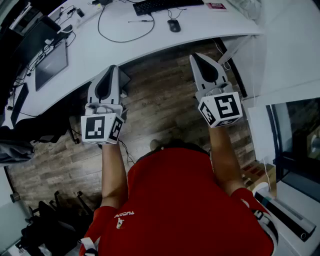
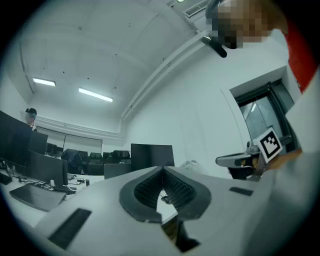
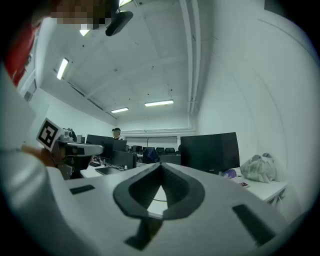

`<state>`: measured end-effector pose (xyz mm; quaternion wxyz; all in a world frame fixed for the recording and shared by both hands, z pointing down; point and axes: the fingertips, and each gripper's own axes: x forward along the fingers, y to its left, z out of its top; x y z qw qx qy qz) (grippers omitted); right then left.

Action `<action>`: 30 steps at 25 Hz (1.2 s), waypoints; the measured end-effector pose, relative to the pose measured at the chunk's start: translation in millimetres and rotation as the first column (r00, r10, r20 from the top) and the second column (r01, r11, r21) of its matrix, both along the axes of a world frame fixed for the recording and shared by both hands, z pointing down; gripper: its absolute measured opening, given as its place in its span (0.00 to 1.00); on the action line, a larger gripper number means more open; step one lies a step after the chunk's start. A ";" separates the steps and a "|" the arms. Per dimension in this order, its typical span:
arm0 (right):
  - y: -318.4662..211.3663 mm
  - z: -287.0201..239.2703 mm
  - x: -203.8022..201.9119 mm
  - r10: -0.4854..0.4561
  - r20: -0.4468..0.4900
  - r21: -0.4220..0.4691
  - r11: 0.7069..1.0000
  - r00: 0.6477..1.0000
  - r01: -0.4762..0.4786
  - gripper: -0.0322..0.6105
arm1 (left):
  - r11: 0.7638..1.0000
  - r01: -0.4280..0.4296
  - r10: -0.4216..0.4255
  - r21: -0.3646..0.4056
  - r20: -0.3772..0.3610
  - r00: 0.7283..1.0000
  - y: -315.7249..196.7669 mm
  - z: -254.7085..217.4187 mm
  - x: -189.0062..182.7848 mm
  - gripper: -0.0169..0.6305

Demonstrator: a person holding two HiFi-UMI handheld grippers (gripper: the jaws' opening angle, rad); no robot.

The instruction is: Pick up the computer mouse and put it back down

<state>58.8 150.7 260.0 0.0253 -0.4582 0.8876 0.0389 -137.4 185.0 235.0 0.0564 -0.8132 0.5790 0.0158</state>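
Note:
The black computer mouse [image 1: 173,25] lies on the white desk [image 1: 125,45], just right of a black keyboard [image 1: 160,5], with its cable trailing left. A person in a red shirt holds both grippers level over the wooden floor, short of the desk's front edge and apart from the mouse. The left gripper [image 1: 114,67] [image 2: 162,169] has its jaws together with nothing between them. So does the right gripper [image 1: 194,56] [image 3: 160,164], which points toward the desk below the mouse. Each gripper shows at the edge of the other's view.
A dark laptop [image 1: 50,65] and tangled cables lie on the desk's left part. Black monitors [image 3: 209,150] and a white bag [image 3: 258,169] stand at the desk's right end. Office chairs [image 1: 45,220] crowd the lower left; a white cabinet [image 1: 290,220] stands at the right.

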 end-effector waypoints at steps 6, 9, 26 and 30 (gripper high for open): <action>-12.5 1.5 19.0 -0.021 0.032 -0.012 1.000 0.999 0.021 0.06 | 1.000 0.020 -0.020 -0.003 -0.011 1.000 -12.7 -0.4 16.6 0.04; -19.6 7.8 31.3 -0.030 0.038 -0.028 0.999 0.999 0.031 0.06 | 0.999 0.036 -0.036 0.000 -0.013 0.999 -19.5 -0.7 28.2 0.04; -114.1 54.7 23.1 -0.036 -0.016 -0.124 0.992 0.999 0.034 0.06 | 0.995 0.101 -0.101 -0.008 -0.009 0.995 -95.6 19.9 27.2 0.04; -156.1 73.5 7.0 -0.004 -0.056 -0.163 0.987 0.998 -0.005 0.06 | 0.997 0.079 -0.080 -0.018 -0.029 0.996 -138.3 34.9 10.8 0.04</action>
